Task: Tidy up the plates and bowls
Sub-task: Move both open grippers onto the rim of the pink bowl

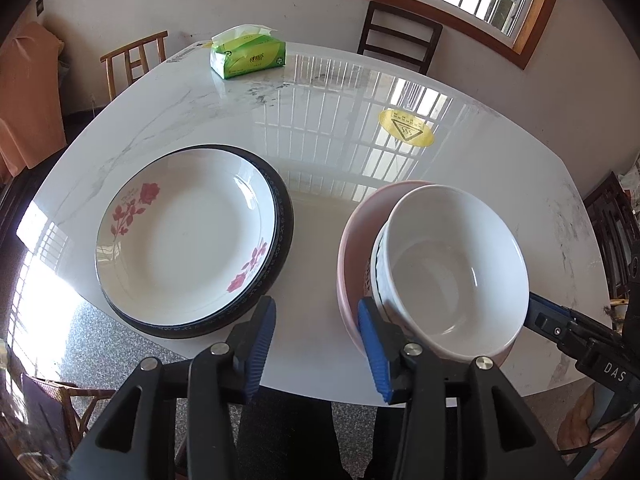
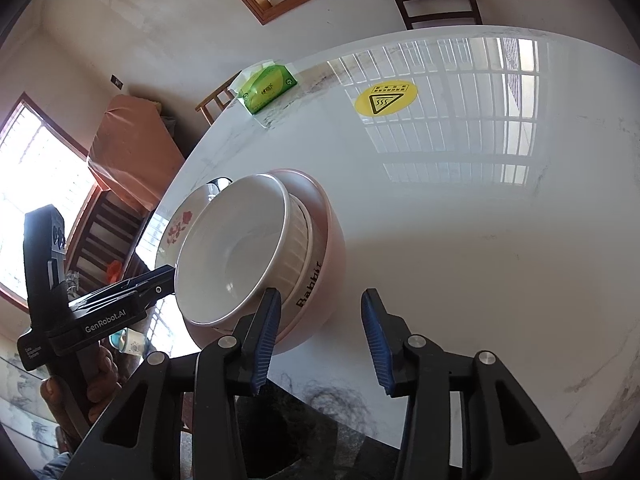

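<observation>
A white plate with red flowers [image 1: 188,236] lies on a dark-rimmed plate [image 1: 285,232] at the table's near left. To the right, a plain white bowl [image 1: 452,272] sits in a ribbed white bowl [image 1: 380,264], which sits in a pink bowl [image 1: 352,248]. My left gripper [image 1: 318,346] is open between the two stacks, its right finger against the pink bowl's near-left side. In the right wrist view, my right gripper [image 2: 320,338] is open, with its left finger beside the pink bowl [image 2: 332,240]. Neither gripper holds anything.
The white marble table [image 1: 320,120] carries a green tissue box [image 1: 248,56] at the far side and a round yellow sticker [image 1: 406,128]. Wooden chairs [image 1: 400,36] stand around it. A hand [image 2: 100,376] holds the left gripper's handle.
</observation>
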Action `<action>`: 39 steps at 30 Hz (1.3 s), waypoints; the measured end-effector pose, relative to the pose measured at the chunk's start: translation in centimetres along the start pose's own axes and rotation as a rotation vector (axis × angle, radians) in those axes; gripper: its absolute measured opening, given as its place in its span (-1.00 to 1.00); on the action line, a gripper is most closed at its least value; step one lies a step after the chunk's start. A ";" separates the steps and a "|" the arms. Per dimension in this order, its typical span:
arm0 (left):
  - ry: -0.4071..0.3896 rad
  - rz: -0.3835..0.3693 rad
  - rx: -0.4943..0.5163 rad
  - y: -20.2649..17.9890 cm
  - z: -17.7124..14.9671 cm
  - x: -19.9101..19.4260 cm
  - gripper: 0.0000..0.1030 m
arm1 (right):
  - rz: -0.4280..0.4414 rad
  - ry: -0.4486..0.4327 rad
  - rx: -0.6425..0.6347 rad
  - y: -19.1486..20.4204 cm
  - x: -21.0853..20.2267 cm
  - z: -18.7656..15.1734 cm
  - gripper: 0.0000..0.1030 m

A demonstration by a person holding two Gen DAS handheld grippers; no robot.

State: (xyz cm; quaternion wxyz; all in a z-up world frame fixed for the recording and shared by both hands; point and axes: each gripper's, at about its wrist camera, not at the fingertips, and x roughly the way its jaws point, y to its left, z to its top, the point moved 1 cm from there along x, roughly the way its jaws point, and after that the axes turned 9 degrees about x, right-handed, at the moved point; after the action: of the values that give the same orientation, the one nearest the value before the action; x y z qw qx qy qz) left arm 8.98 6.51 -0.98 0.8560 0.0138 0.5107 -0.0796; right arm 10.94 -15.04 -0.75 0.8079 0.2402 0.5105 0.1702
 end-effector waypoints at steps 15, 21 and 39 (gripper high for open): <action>0.037 0.017 0.000 -0.1 0.1 1.7 0.00 | -0.029 0.013 -0.003 -0.4 0.9 0.8 -0.17; 0.041 0.026 -0.001 0.0 0.3 2.0 0.02 | -0.046 0.017 -0.003 -0.3 1.0 1.3 -0.17; 0.034 0.058 0.002 0.0 0.2 2.1 0.14 | -0.105 0.029 -0.030 -0.4 1.7 2.7 0.06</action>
State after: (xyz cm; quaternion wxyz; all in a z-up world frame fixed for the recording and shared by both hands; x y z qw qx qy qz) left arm 10.17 6.25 -2.73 0.8490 0.0307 0.5247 -0.0551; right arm 14.12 -15.06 -1.23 0.8118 0.1984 0.5315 0.1386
